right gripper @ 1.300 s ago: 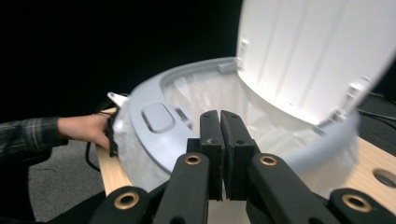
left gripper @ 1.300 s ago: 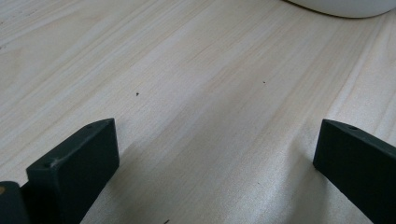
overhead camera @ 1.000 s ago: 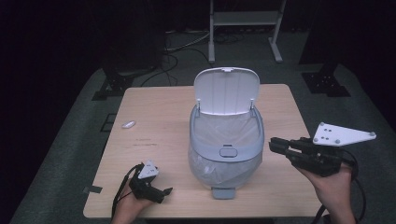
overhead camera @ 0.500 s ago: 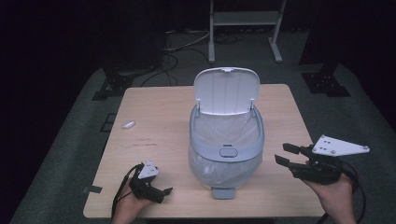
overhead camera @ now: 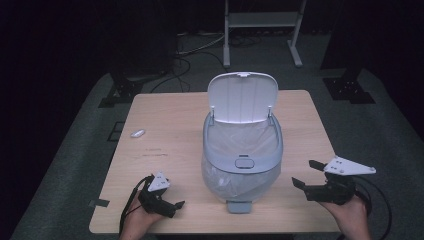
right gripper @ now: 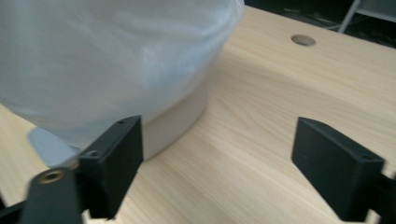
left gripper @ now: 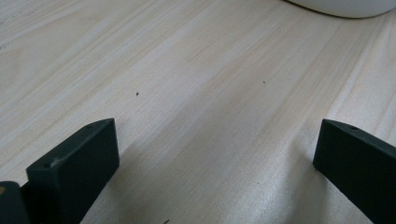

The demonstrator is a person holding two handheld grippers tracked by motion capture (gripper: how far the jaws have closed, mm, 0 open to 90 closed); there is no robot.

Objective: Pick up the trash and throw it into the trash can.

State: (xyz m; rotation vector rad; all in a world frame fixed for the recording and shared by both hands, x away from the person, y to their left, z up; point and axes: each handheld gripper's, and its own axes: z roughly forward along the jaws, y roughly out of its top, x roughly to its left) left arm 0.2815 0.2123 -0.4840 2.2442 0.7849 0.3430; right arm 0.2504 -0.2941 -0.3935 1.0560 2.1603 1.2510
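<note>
Right gripper (overhead camera: pixel 307 174), jaws just opened and empty, is being held beside the pale lined bin (overhead camera: pixel 242 155); its raised lid (overhead camera: pixel 242 97) is facing the table's (overhead camera: pixel 165 125) near edge.

A dark lab: lone wooden table (overhead camera: pixel 170 130), floor cables (overhead camera: pixel 192 50), metal stand (overhead camera: pixel 262 22).

Both grippers black, handheld: left gripper (overhead camera: pixel 176 204) small, with a pale grey three-cornered plate on top and a black cable looping off its back. Right gripper (overhead camera: pixel 305 174) bulkier, bigger grey plate dotted with small holes, black cable trailing behind. Jaw blocks matte black, rectangular, screw holes on top; brass-coloured screw at the right gripper's jaw base.
</note>
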